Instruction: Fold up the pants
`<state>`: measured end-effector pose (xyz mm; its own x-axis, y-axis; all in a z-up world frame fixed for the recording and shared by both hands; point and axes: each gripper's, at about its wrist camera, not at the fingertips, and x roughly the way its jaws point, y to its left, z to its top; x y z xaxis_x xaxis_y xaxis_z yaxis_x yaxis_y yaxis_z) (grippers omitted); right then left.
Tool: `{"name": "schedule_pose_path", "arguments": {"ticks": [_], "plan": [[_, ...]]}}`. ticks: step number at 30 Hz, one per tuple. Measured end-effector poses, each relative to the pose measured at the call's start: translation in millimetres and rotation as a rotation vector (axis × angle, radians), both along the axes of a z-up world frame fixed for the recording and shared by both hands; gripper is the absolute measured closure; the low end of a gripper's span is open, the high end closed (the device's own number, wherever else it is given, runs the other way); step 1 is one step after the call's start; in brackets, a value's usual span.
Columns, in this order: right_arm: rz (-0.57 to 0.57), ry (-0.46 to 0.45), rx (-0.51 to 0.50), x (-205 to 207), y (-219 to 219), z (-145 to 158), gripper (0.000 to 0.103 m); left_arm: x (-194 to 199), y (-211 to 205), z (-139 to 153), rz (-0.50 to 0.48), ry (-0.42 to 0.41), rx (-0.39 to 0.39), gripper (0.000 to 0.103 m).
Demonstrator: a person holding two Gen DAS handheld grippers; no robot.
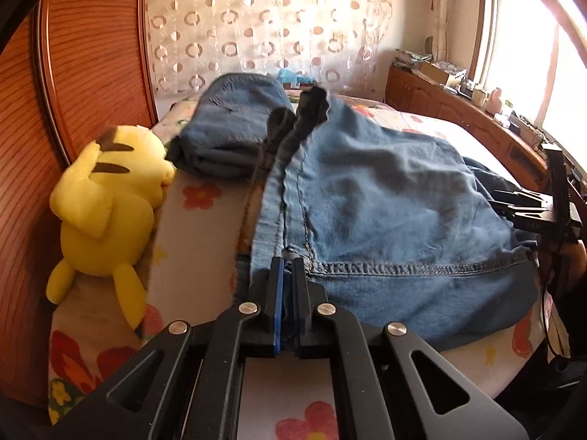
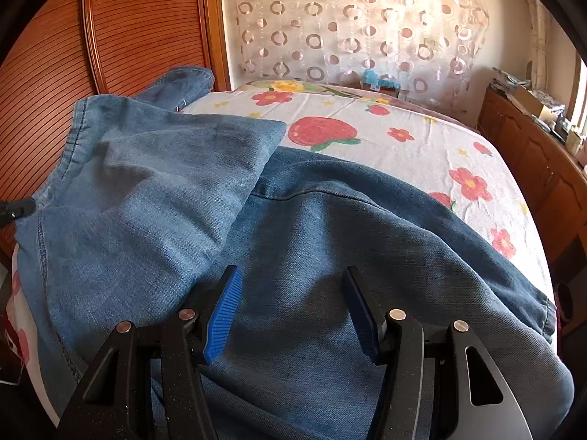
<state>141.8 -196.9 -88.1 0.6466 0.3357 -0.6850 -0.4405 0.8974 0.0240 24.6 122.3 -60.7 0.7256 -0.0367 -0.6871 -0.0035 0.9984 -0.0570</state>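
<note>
Left gripper [image 1: 288, 262]: we see its jaws pressed together on the hem of the jeans [image 1: 385, 198], right at the stitched seam; a sliver of blue pad shows between the black fingers.

Right gripper [image 2: 291, 275]: in our right view its jaws stand wide apart just above the denim, the ribbed blue pads [image 2: 223, 315] facing each other with bare cloth between them; we cannot tell whether the tips touch the fabric. In the left view it shows at the far right edge [image 1: 513, 203], beside the jeans.

Jeans: they lie on the bed [image 2: 422, 135], spread across its near part. In our right view a paler leg panel [image 2: 165, 168] is folded over the darker panel [image 2: 367, 242] beneath it, its corner pointing toward the middle of the bed. In the left view a bunched part [image 1: 227, 124] sits farther back, with dark ends [image 1: 308, 110] sticking up between it and the main spread.

Sheet: white with red flowers, bare beyond the jeans.

Plush [image 1: 106, 201]: a yellow toy lies at the left edge of the bed, against the wooden panel [image 1: 84, 73], near the bunched denim but apart from it.

Far end: we see a curtain [image 2: 348, 25] with ring patterns behind the bed, and a low wooden cabinet [image 2: 532, 161] along the right wall carrying small items, under a bright window [image 1: 532, 55].
</note>
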Motion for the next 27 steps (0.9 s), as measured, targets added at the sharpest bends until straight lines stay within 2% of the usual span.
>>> {"name": "schedule_pose_path", "arguments": {"ticks": [13,14,15,16,18,20,21,23,27], "plan": [[0.001,-0.001,-0.002,-1,2,-2,0.044,-3,-3,4,-0.009,-0.014,0.002,0.098],[0.000,-0.001,-0.002,-1,2,-2,0.044,-2,-4,5,-0.013,-0.016,0.002,0.094],[0.000,-0.001,-0.002,-1,2,-2,0.044,-1,-7,7,-0.021,-0.019,0.003,0.084],[0.000,-0.002,-0.003,-1,2,-3,0.044,0,-9,8,-0.028,-0.023,0.003,0.079],[0.001,-0.001,-0.001,-1,1,-3,0.044,4,-15,11,-0.045,-0.035,0.004,0.056],[0.001,-0.001,0.001,-2,1,-3,0.044,9,-21,12,-0.063,-0.035,-0.004,0.048],[0.001,-0.001,0.002,-2,1,-3,0.044,12,-23,12,-0.076,-0.028,-0.013,0.037],[0.002,-0.001,0.002,-2,0,-3,0.044,21,-32,11,-0.097,-0.025,-0.028,0.028],[0.001,-0.001,0.003,-2,0,-4,0.044,34,-51,12,-0.134,-0.025,-0.045,0.028]]}}
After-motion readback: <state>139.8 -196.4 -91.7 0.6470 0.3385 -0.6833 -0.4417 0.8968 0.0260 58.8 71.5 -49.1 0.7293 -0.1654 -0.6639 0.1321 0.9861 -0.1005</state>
